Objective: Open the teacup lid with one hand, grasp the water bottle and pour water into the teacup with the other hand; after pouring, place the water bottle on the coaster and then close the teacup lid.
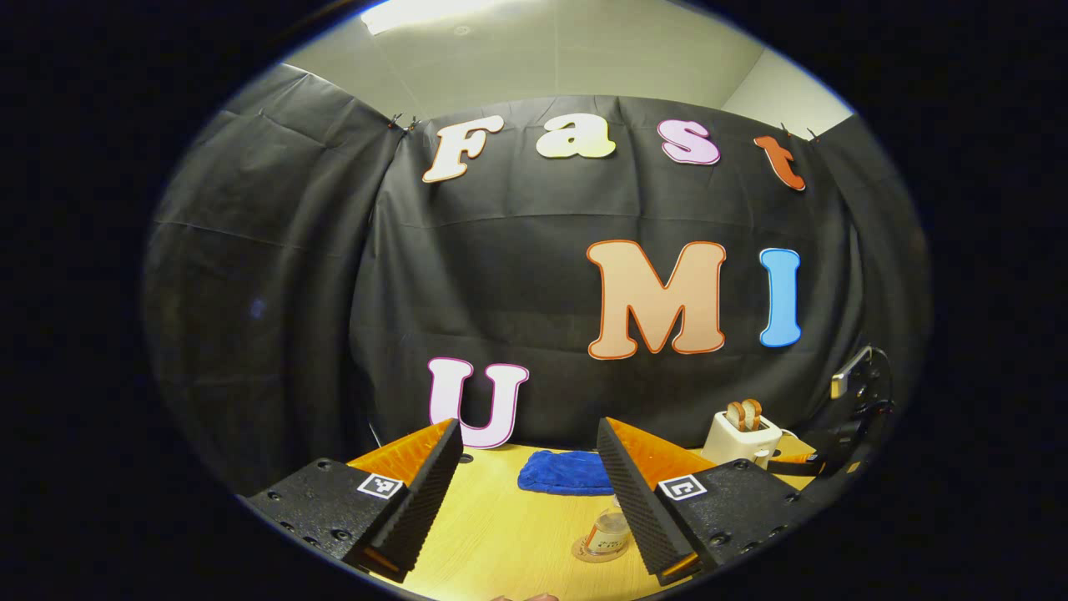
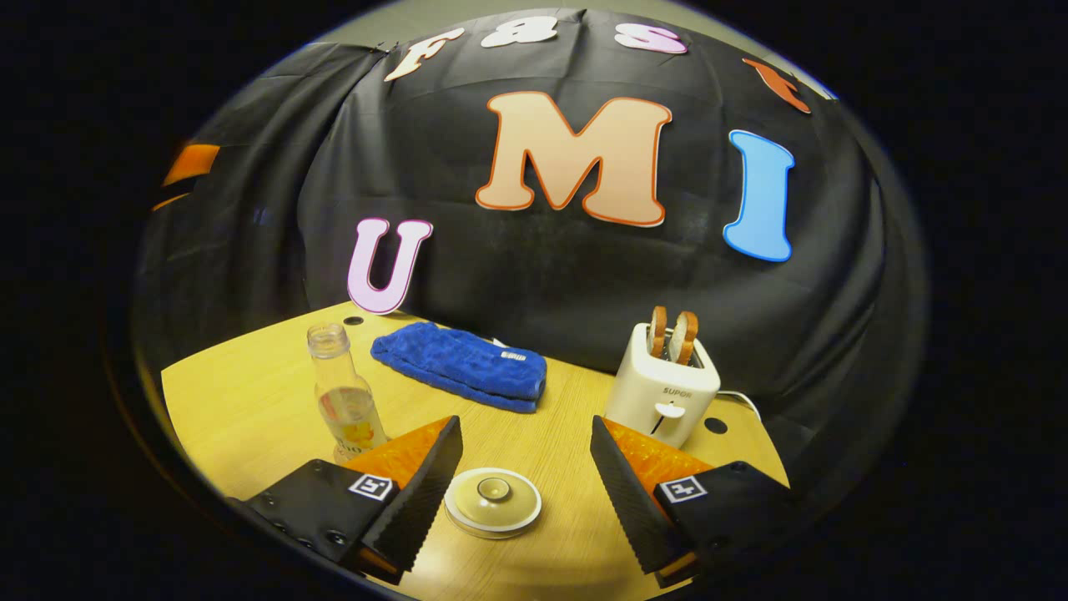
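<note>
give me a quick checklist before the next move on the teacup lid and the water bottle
1. Right gripper open: ok, its fingers are spread with the teacup lid between them and nothing held.
2. Lid seated on the teacup: ok as far as seen, it lies flat with its knob up; the cup body is hidden.
3. Left gripper open: ok, empty.
4. Water bottle upright and uncapped: ok, its mouth is open.
5. Bottle on the coaster: ok, in the left gripper view its base stands on the round mat.
6. Blue towel and toaster clear of the lid: ok, both sit farther back.
</note>
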### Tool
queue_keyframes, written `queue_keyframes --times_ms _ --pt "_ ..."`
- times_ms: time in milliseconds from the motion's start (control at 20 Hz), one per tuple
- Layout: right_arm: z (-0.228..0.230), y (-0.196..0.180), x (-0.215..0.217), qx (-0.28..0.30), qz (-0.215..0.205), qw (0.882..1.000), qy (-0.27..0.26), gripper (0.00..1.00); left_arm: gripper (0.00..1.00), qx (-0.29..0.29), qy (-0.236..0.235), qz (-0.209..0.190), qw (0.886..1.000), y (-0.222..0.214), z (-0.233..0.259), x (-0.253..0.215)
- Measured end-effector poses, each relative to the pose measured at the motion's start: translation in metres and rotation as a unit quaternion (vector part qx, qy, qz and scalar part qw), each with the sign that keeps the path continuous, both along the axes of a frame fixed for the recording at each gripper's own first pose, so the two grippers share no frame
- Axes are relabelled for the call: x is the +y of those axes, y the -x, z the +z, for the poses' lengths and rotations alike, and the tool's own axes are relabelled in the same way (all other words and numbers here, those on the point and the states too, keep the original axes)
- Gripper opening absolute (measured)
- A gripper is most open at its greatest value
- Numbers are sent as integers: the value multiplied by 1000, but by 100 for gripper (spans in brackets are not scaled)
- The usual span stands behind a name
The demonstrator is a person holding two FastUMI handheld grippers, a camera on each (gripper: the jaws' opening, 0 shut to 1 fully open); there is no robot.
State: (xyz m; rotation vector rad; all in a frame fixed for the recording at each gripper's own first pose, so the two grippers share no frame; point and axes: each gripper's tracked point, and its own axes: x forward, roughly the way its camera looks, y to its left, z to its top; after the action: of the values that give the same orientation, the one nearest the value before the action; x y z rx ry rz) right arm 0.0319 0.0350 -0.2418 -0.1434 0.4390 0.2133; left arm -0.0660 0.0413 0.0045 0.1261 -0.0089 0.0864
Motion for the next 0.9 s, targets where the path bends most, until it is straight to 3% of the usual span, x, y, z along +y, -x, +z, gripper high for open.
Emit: queue_keyframes --times_ms 100,200,300,400,550,600,750,900 --pt "-17 0 1 18 3 1000 5 100 95 0 -5 4 1000 2 1 4" --pt "-31 2 3 30 7 999 12 93 95 1 -12 10 1000 3 1 7" --pt "-43 3 6 40 10 999 20 100 95 2 -16 15 1000 5 1 10" --pt "-55 5 7 53 13 998 26 100 95 3 -14 18 1000 7 0 12" --pt "-72 6 7 70 16 997 35 93 95 7 -17 24 1000 9 -3 16" --pt "-76 7 9 75 18 996 36 95 95 8 -17 25 999 9 -3 17" --pt "-84 8 10 82 19 996 41 77 95 10 -20 29 999 11 -4 20" --pt "-91 10 8 89 18 995 51 81 95 14 -22 30 999 11 -7 21"
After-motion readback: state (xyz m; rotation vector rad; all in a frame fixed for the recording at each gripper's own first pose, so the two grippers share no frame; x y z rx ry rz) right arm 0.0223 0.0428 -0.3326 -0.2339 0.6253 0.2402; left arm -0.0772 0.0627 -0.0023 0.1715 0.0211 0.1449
